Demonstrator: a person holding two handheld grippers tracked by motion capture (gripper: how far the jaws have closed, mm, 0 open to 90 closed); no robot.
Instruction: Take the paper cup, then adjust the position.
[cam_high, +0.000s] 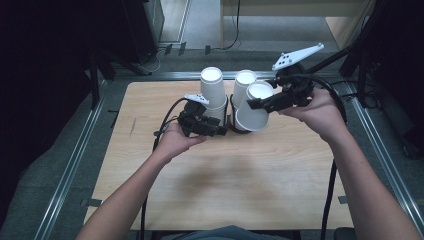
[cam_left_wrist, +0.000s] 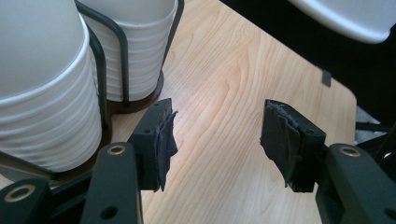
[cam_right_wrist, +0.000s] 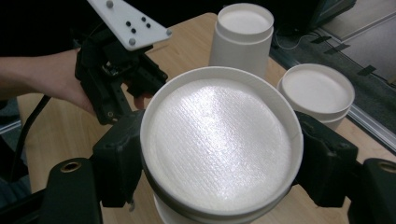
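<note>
Cup (cam_right_wrist: 219, 149) sits upside down between the jaws of the right gripper (cam_right_wrist: 219, 163), base toward that gripper's camera. Both pads press on its wall just below the base rim, one on each side, so the jaws pinch it. In the high view the cup (cam_high: 254, 107) hangs tilted above the far middle of the table (cam_high: 225, 185), just in front of the rack (cam_high: 231, 117), with the right gripper (cam_high: 260, 102) reaching it from the right.

Left gripper (cam_left_wrist: 215, 140): jaws spread, nothing between the pads, bare tabletop (cam_left_wrist: 233, 93) showing through the gap. Its left pad stands just beside the rack's base (cam_left_wrist: 140, 100) and wire (cam_left_wrist: 122, 56); contact cannot be told. In the high view the left gripper (cam_high: 220, 131) lies low at the near left of the rack, pointing toward it.

Two stacks of inverted cups stand in the rack: the left stack (cam_high: 212, 90) and the right stack (cam_high: 243, 85), side by side. The held cup overlaps the right stack in the high view. In the right gripper view both stacks (cam_right_wrist: 243, 37) (cam_right_wrist: 317, 93) appear beyond the cup, with the left gripper (cam_right_wrist: 116, 79) to the left.

Table is light wood, set within a metal frame (cam_high: 75, 160).
</note>
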